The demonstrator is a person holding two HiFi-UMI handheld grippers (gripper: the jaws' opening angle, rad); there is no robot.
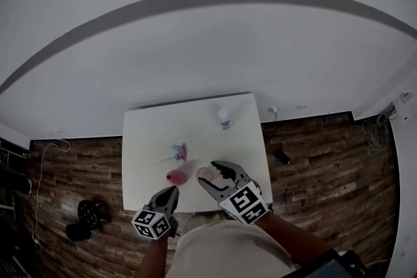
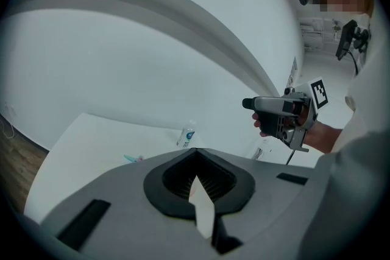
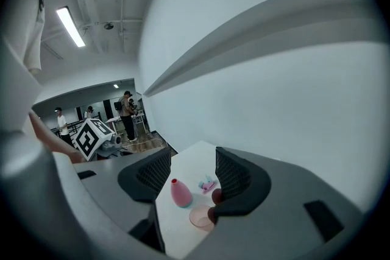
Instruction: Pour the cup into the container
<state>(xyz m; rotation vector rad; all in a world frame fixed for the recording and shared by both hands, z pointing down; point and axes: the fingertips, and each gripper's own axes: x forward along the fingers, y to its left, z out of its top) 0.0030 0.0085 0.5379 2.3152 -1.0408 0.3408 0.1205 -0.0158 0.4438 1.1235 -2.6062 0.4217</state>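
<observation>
Hovering over table, we hold right gripper jaws apart, empty; left gripper jaws together. Cup sits beside container; we should straddle cup squarely, clamp gently, avoid spilling.

Head view high, looking steeply down, gripper views low across shared table

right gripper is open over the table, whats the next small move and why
Probably lower the right gripper toward the pink cup and bring its jaws around the rim. The jaws stand apart with nothing between them, and the cup sits untouched on the table near the pink container, so nothing can be poured until the cup is gripped.
</observation>
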